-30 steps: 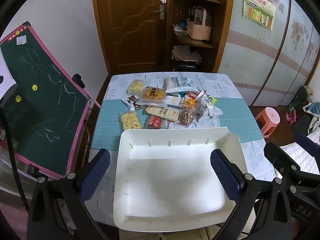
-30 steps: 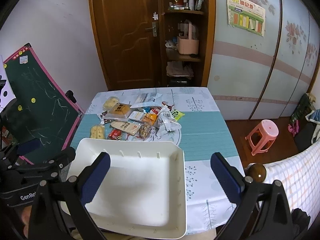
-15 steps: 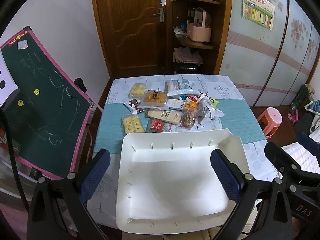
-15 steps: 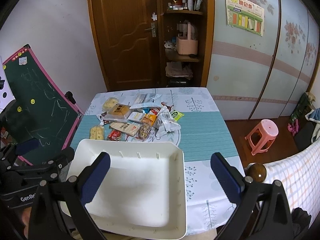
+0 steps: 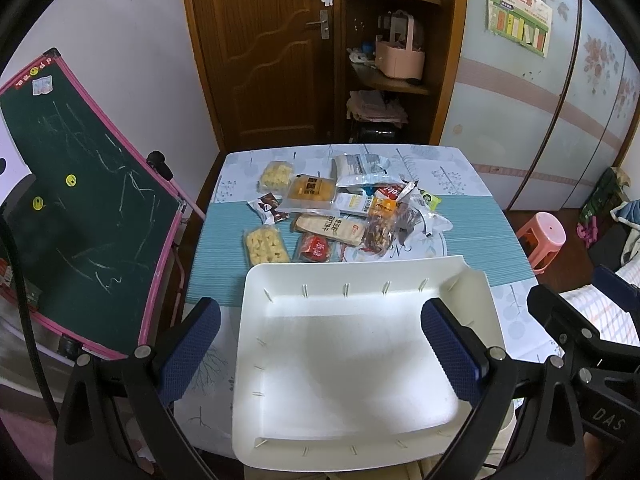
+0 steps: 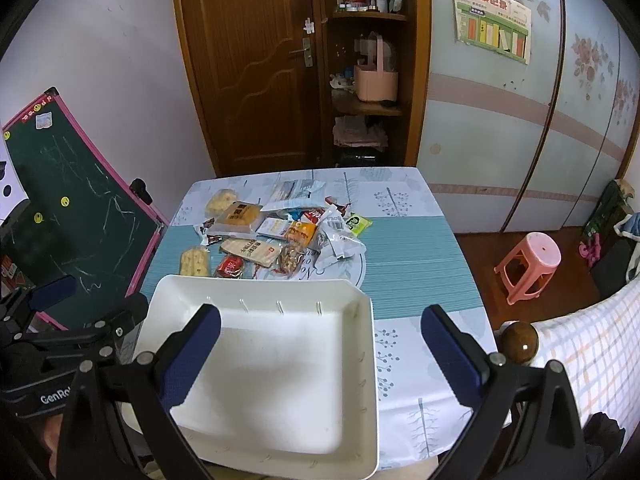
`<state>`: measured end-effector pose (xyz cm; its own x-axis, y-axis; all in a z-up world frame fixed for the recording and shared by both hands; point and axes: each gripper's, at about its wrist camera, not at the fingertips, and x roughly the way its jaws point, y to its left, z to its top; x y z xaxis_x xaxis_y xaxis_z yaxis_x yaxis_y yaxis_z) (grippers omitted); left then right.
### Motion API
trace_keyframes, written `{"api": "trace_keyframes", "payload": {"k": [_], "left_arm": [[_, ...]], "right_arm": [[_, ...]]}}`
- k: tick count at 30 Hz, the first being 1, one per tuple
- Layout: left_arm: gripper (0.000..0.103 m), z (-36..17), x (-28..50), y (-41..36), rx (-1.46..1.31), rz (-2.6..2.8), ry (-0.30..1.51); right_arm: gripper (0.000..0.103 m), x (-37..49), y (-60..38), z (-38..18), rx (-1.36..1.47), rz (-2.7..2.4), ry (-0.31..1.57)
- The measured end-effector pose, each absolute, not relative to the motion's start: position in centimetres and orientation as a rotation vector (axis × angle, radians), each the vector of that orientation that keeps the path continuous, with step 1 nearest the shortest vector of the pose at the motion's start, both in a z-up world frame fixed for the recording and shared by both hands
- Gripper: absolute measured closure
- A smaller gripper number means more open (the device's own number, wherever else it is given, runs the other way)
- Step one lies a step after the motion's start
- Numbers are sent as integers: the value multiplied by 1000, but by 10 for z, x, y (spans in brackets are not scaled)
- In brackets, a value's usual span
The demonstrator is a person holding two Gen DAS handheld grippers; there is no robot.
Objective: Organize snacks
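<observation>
Directly below and ahead of the left claw (image 5: 320, 344) a tray (image 5: 352, 288) sits on the near part of the bench (image 5: 480, 240). Beyond the tray's far rim lies a heap of snack packets (image 5: 340, 208), spread across the middle of the bench. From the right claw (image 6: 320, 344), the tray lies ahead and to the left, the snack packets beyond it. A chalkboard (image 5: 80, 208) stands left of the bench, a stool (image 6: 532, 260) on the floor to its right, a door (image 5: 264, 52) and shelves (image 5: 392, 60) behind it.
</observation>
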<state>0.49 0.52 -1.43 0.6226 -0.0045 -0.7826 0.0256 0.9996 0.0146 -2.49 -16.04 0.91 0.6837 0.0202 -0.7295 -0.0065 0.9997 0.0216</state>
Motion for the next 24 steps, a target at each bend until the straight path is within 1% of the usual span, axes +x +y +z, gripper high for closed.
{"api": "trace_keyframes", "payload": {"k": [18,24], "left_arm": [[3,-30,21,12,-3,-19,920],[3,-23,31,15,5,-24,883]], "right_arm": [[2,-7,-150,-3,-22,9,866],[2,-2,-151,-4,-37,2,858]]}}
